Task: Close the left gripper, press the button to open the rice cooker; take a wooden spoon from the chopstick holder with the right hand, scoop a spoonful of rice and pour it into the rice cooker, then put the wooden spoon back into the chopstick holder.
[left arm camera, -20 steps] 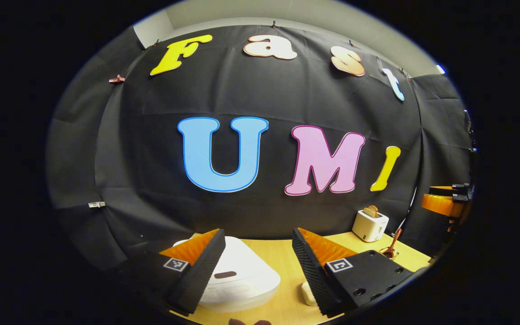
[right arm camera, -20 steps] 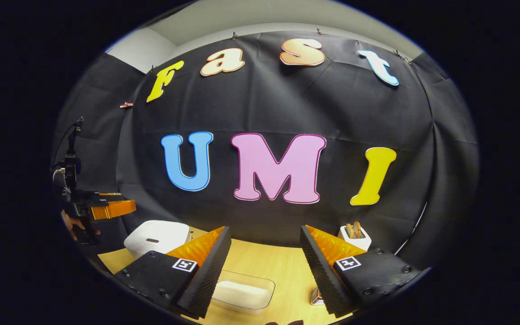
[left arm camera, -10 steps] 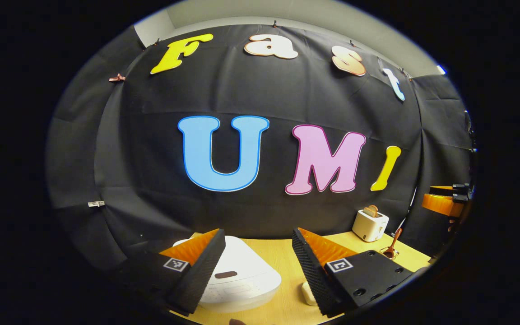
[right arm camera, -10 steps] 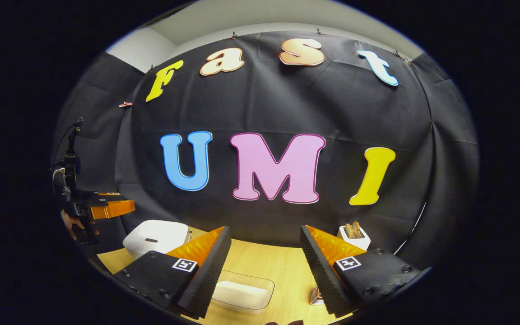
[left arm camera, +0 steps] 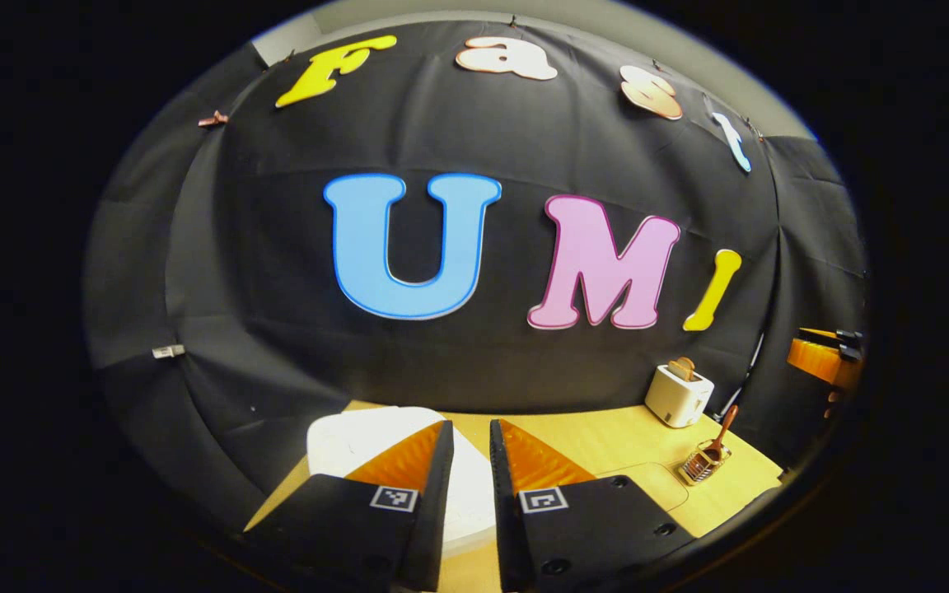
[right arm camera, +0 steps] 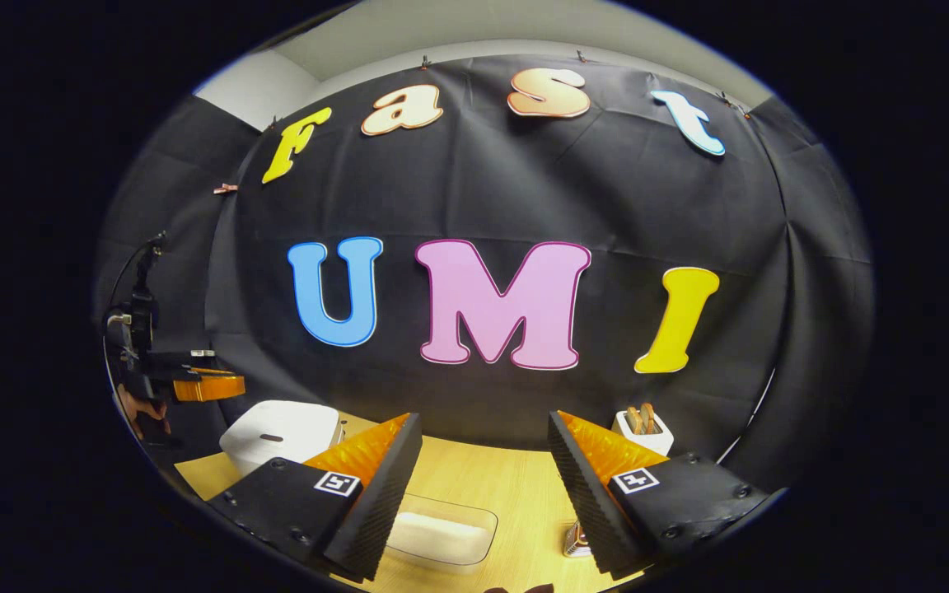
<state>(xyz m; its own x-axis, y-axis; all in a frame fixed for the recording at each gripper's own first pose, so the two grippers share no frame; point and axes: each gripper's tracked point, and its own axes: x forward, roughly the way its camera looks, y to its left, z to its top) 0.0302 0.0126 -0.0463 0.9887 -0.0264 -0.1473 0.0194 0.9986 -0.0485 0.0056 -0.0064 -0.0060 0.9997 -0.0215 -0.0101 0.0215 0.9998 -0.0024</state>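
Observation:
My left gripper (left arm camera: 470, 436) is shut with nothing held; only a thin slit stays between its fingers. It hovers above the white rice cooker (left arm camera: 343, 436), whose lid is down. In the right gripper view the rice cooker (right arm camera: 281, 427) sits at the left. The left gripper (right arm camera: 198, 385) hangs above it in a hand (right arm camera: 135, 409). My right gripper (right arm camera: 483, 441) is open and empty over a clear box of rice (right arm camera: 441, 534). The wooden spoon (left arm camera: 722, 427) stands in the wire chopstick holder (left arm camera: 701, 466). The right gripper (left arm camera: 825, 360) shows at the far right edge.
A white toaster (left arm camera: 678, 395) with bread stands at the back right of the wooden table (left arm camera: 590, 441), and it shows behind my right finger as the toaster (right arm camera: 643, 427). The black cloth wall closes the back and sides.
The left gripper's fingers have drawn together from wide open. Its view has tipped down and moved over the rice cooker. The right gripper has barely moved.

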